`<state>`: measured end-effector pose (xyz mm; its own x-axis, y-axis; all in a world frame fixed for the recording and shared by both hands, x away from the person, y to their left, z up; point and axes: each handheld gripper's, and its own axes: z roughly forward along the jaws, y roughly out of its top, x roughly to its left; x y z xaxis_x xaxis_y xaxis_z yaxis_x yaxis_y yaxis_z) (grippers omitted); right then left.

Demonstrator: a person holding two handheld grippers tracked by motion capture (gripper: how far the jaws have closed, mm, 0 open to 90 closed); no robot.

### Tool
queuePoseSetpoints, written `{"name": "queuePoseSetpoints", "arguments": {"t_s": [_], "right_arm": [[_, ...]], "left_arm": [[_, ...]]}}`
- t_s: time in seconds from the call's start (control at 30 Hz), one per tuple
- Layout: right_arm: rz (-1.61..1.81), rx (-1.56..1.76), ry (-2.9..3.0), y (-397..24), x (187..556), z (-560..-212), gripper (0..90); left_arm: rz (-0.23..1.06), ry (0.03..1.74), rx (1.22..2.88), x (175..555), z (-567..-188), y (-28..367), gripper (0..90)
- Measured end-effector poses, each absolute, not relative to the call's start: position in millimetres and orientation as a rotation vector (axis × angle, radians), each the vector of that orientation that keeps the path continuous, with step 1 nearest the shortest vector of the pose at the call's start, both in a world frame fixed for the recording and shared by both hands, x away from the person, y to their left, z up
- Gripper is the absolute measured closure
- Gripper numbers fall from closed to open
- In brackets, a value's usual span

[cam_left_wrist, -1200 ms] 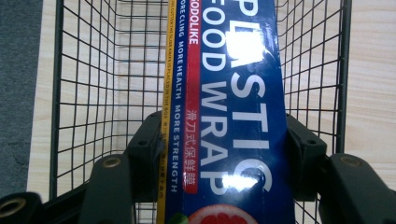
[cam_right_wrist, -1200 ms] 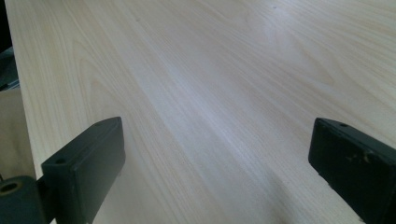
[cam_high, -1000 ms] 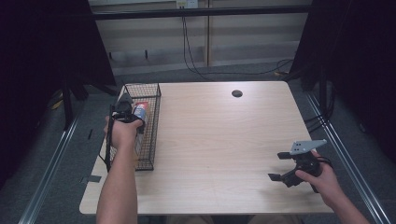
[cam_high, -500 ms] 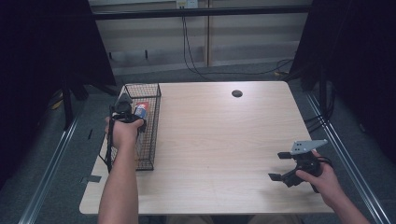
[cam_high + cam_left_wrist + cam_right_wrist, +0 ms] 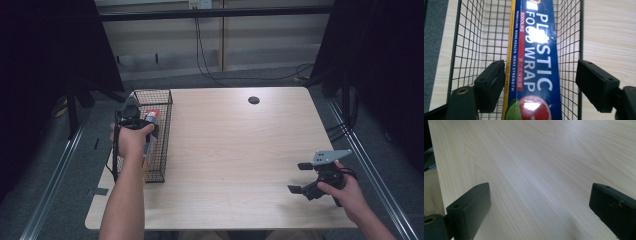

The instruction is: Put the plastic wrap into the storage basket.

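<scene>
Plastic wrap box (image 5: 534, 57), long narrow carton, dark blue face, big white "PLASTIC FOOD WRAP" lettering running lengthwise, yellow strip down one edge, red band with small white text beside it, round pinkish-red fruit slice and a green leaf at the near end, glare spots on the print. It lies in the black wire basket (image 5: 162, 142), lengthwise along it; in the high view its red and white far end (image 5: 152, 118) shows just past my hand. My left hand-held gripper (image 5: 540, 83) sits over the basket with the box between its jaws; jaws have just been opening, and in the left gripper view one pad sits right at the yellow edge, can't tell if it touches, the other stands clearly off the box with mesh showing in the gap, so no grip on it. Basket is at the left edge of the light wood desk (image 5: 235, 145). My right hand-held gripper (image 5: 304, 177) rests low over the near right part of the desk, well apart from the basket, jaws spread wide, nothing between them but bare wood.
</scene>
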<state>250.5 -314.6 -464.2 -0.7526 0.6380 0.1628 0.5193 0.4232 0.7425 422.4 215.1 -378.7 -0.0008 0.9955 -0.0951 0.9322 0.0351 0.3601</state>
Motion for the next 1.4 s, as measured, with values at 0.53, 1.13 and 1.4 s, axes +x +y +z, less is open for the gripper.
{"name": "queuePoseSetpoints", "arguments": {"t_s": [0.53,1.13,1.4], "right_arm": [[1.25,1.035,2.515,-314,248,-462,3.7],[1.248,1.031,2.523,-313,249,-462,3.7],[1.248,1.035,2.526,-312,249,-463,3.7]], "left_arm": [[0.21,1.854,1.935,416,-356,188,22.5],[0.154,1.696,1.94,408,-352,152,21.9],[0.134,1.637,1.961,405,-353,135,21.3]]}}
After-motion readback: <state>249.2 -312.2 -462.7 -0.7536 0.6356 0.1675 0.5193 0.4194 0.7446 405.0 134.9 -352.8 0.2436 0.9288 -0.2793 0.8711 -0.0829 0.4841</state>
